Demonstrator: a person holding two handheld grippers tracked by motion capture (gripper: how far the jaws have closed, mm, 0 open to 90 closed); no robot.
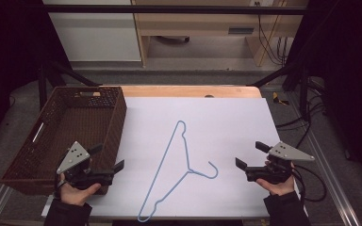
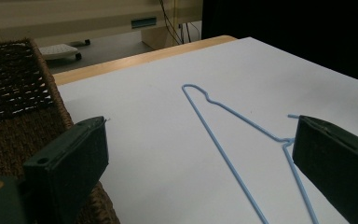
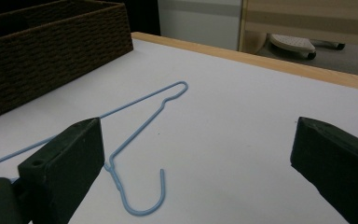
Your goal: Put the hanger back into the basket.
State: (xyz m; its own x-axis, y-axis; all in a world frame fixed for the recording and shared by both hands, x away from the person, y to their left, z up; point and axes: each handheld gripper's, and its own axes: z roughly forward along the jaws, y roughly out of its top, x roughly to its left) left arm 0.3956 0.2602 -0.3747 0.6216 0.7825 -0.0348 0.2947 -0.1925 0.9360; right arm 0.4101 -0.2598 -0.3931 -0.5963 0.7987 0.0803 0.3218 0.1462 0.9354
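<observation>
Blue wire hanger (image 1: 176,169) flat, between apart fingers (image 1: 118,165)

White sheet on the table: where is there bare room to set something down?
The white sheet is bare from the blue hanger to its right edge, and along its far edge. Tighter: the strip between hanger and wicker basket, where the left hand-held gripper hovers.

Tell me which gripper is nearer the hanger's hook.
Right. The right gripper sits just right of the hook, jaws open. The left gripper is farther, across the hanger, by the basket.
</observation>
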